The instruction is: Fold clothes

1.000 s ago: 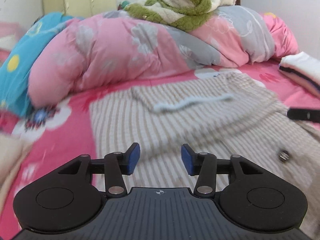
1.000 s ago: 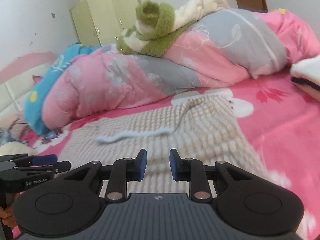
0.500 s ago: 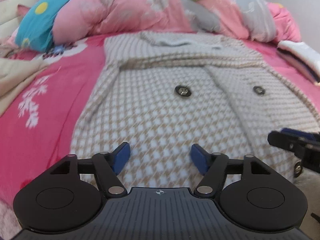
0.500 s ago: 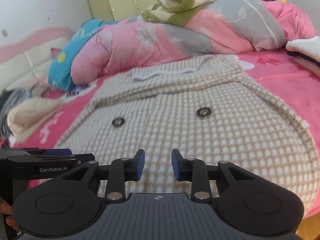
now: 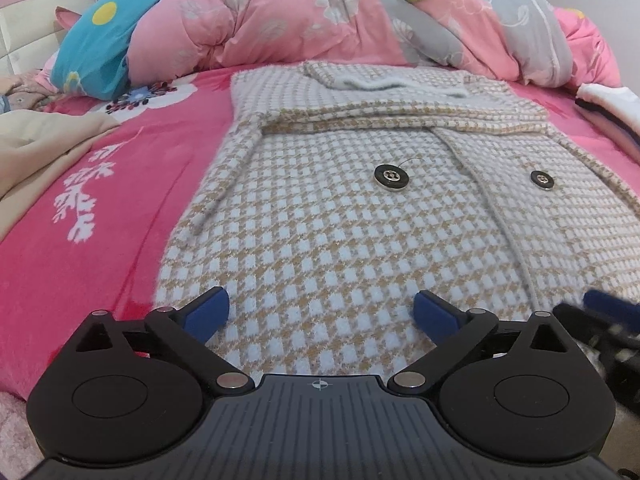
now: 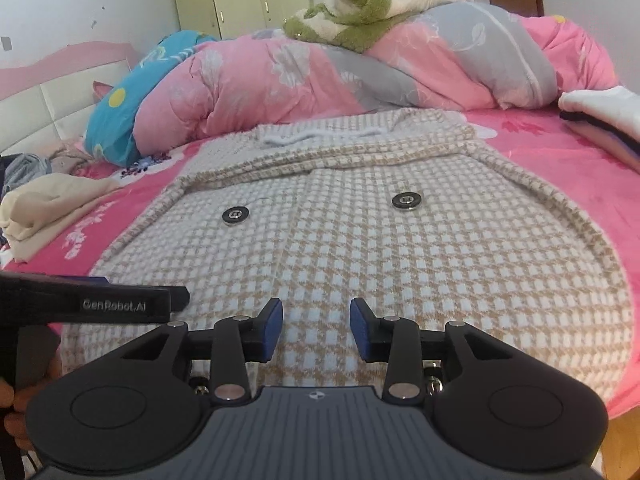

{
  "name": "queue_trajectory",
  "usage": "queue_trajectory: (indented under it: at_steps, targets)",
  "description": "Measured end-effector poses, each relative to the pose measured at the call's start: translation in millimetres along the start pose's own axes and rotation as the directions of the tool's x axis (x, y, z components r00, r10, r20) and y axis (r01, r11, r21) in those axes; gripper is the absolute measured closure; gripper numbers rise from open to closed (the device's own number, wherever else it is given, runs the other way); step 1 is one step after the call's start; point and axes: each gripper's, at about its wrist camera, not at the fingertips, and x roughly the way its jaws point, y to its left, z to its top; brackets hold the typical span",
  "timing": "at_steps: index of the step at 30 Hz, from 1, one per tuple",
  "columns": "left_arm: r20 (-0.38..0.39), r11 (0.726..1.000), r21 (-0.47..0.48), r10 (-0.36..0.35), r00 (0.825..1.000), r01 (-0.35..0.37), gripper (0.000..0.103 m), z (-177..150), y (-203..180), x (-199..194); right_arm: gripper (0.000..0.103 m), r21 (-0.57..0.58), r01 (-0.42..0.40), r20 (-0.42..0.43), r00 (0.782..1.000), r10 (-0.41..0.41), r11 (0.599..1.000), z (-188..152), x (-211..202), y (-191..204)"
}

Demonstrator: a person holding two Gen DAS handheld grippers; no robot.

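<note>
Houndstooth coat lies flat on the pink bedsheet, its long axis running from the near hem under the grippers away to the collar, which nearly touches the rolled pink quilt. Two dark buttons sit side by side about halfway up the coat.

The near hem is what the coming move turns on, by my reading: a lengthwise fold means lifting that edge toward the collar. Left gripper hovers over the hem's left part, nearer the coat's left edge. Its jaws have just been opening and now stand spread wide, with cloth below them but nothing pinched. Right gripper hangs over the hem's middle to right part. Its jaws have also just been opening, yet stand only partly apart, pads clear of the fabric and holding nothing. Each gripper is about equally near the hem.

Left of the coat lies a beige garment, and right of the collar a folded white garment.
</note>
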Motion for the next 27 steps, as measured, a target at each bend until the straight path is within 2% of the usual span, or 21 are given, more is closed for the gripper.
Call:
queue_trajectory:
  at_steps: [27]
  targets:
    - [-0.038, 0.998, 0.004, 0.056, 0.998, -0.055, 0.000, 0, -7, -1, 0.061, 0.016, -0.028, 0.030, 0.999, 0.027, 0.999, -12, 6, -8]
